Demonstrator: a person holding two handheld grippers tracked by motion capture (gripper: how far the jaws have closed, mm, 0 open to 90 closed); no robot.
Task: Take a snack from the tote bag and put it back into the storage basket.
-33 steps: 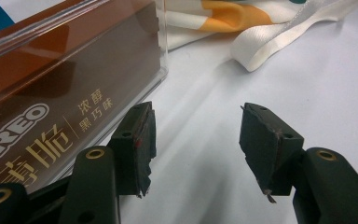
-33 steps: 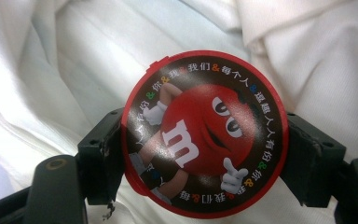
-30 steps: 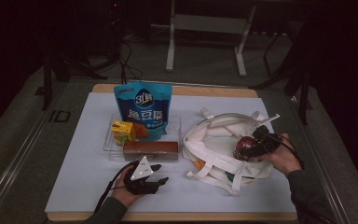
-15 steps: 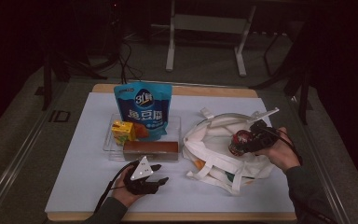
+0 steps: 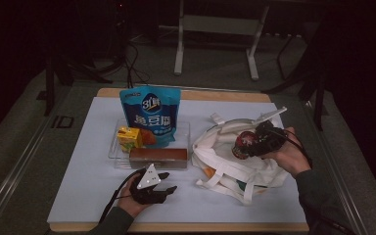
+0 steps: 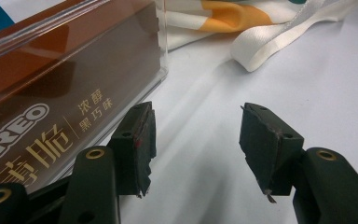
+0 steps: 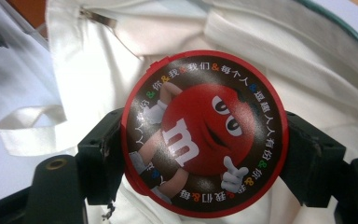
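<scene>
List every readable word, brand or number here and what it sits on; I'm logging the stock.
"OREO": brown box, beside gold Chinese "浓醇 黑巧味".
"m": round red-rimmed tin between the right gripper's jaws; ring text "我们 & 每个人".
"31" plus large Chinese characters: blue pouch; not sure of them.
Yellow carton: print too small.

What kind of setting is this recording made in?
Probably a lab or studio recording bench, not a home: a white-topped table in a dark room, metal stand legs and loose black cables on the floor behind, and staged snacks beside a white cloth tote bag.
</scene>
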